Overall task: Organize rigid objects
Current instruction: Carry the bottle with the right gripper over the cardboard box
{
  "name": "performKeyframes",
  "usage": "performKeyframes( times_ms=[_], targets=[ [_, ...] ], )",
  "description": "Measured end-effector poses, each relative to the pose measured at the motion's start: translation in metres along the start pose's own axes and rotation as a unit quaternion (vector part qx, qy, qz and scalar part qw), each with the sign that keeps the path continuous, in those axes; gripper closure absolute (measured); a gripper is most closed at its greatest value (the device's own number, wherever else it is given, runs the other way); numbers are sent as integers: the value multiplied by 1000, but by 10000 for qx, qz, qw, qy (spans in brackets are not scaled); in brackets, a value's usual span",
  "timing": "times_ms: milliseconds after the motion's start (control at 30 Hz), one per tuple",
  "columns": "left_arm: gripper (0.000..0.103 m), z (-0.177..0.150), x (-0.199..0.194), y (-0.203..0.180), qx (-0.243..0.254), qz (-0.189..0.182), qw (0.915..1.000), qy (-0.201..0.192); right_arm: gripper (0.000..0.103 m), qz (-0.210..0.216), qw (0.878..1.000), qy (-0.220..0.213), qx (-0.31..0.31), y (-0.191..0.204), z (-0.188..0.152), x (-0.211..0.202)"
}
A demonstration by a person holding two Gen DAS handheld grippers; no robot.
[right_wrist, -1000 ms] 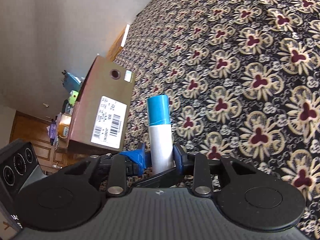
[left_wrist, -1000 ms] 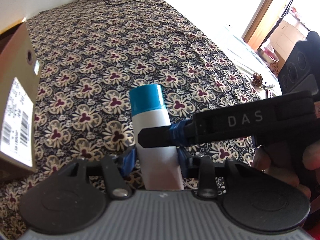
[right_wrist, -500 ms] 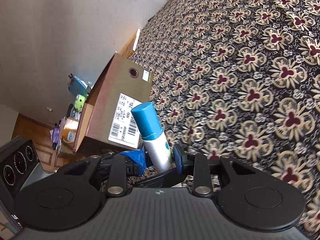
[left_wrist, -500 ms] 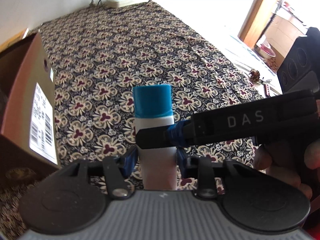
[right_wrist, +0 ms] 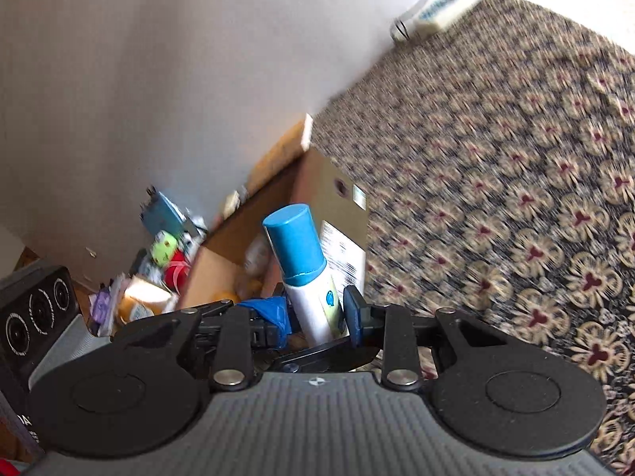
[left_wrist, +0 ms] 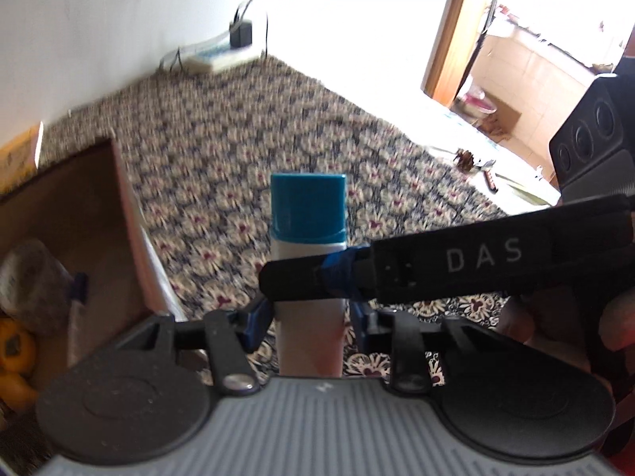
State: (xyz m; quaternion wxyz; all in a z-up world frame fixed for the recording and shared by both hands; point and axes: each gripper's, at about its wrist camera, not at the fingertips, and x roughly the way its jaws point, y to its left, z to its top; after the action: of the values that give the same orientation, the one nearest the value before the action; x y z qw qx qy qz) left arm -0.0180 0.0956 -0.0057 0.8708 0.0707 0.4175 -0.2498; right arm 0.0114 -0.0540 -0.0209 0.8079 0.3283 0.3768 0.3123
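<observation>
Both grippers are clamping one object: a white cylindrical bottle with a blue plastic cap [left_wrist: 307, 234]; it is standing upright between them, clear of the surface below.

Left gripper [left_wrist: 309, 313]: its blue-padded jaws are pressing on the lower white body of the bottle from either side; the pads are sitting flush against it.

Right gripper [right_wrist: 317, 313]: its jaws are gripping the same bottle around its white body below the cap, and they are closing slightly on it; in the left wrist view one of its black fingers [left_wrist: 301, 281], wrapped in blue tape and lettered "DAS" further back, is crossing in front of the bottle just under the cap; fingers of the person's hand [left_wrist: 555, 321] are showing beneath that gripper.

Surroundings: a dark floral-patterned cloth [left_wrist: 246, 150] is covering the surface below; an open brown cardboard box [right_wrist: 317, 182] with a white barcode label is sitting to the left, near the wall, and the bottle is hanging just beside its right-hand wall; a clear bottle and yellow items are lying inside the box, too blurred to identify further; a white power strip [left_wrist: 222, 57] with a black plug is lying at the far edge against the white wall; both views are motion-blurred.
</observation>
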Motion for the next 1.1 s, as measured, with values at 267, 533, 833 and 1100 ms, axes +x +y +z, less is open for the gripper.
performKeyframes(
  times_ms=[267, 533, 833, 1100],
  targets=[
    [74, 15, -71, 26, 299, -163, 9960, -828, 91, 387, 9959, -614, -546, 55, 18, -4],
    [74, 21, -106, 76, 217, 112, 9931, -1147, 91, 618, 9940, -319, -843, 82, 32, 41],
    [73, 4, -72, 138, -226, 252, 9983, -477, 93, 169, 9948, 882, -480, 74, 31, 115],
    [74, -9, -24, 177, -828, -24, 9962, 282, 94, -378, 9843, 1714, -184, 61, 30, 156]
  ],
)
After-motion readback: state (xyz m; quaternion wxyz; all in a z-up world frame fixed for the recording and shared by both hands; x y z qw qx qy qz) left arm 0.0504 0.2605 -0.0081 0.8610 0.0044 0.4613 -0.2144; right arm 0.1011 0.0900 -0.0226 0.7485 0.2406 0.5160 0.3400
